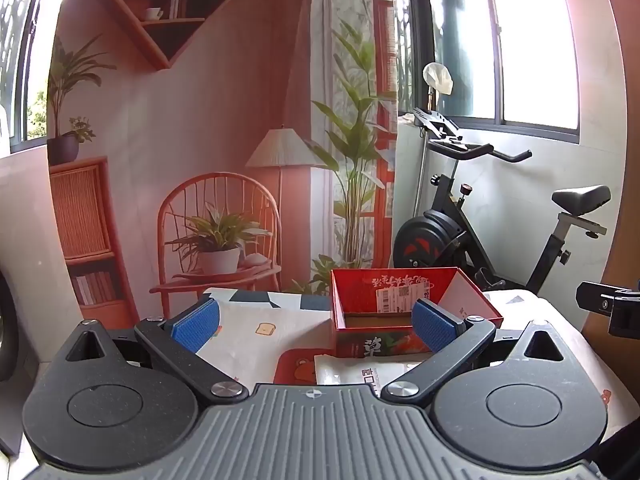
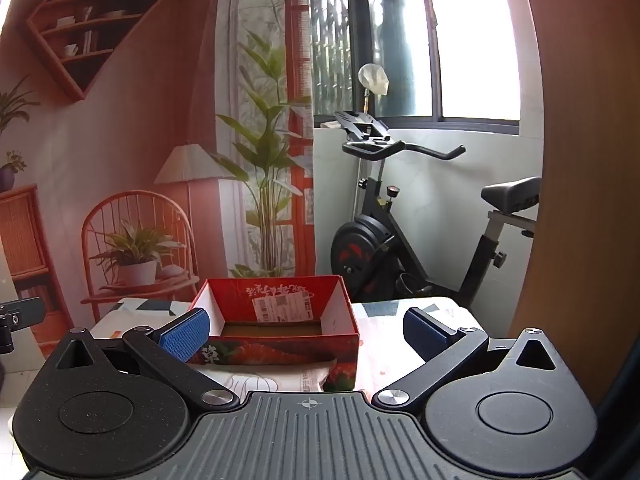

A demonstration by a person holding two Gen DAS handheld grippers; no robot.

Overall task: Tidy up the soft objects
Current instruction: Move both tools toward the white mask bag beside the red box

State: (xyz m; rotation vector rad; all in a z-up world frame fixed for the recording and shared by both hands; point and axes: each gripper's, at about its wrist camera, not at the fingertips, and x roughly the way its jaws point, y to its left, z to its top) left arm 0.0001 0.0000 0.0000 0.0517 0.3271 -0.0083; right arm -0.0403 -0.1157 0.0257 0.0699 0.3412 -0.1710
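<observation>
An open red cardboard box (image 1: 400, 304) with a white shipping label inside stands on the table; it also shows in the right wrist view (image 2: 276, 320). A white soft packet (image 1: 360, 372) with printed characters lies on the table in front of the box, also partly seen in the right wrist view (image 2: 260, 380). My left gripper (image 1: 316, 326) is open and empty, above the packet and short of the box. My right gripper (image 2: 306, 334) is open and empty, with the box between and beyond its fingers.
The table carries a patterned cloth (image 1: 256, 320) and a red mat with a bear print (image 1: 296, 368). An exercise bike (image 1: 500, 216) stands behind the table on the right. A printed room backdrop (image 1: 192, 128) hangs behind. The other gripper's black body shows at the right edge (image 1: 612, 308).
</observation>
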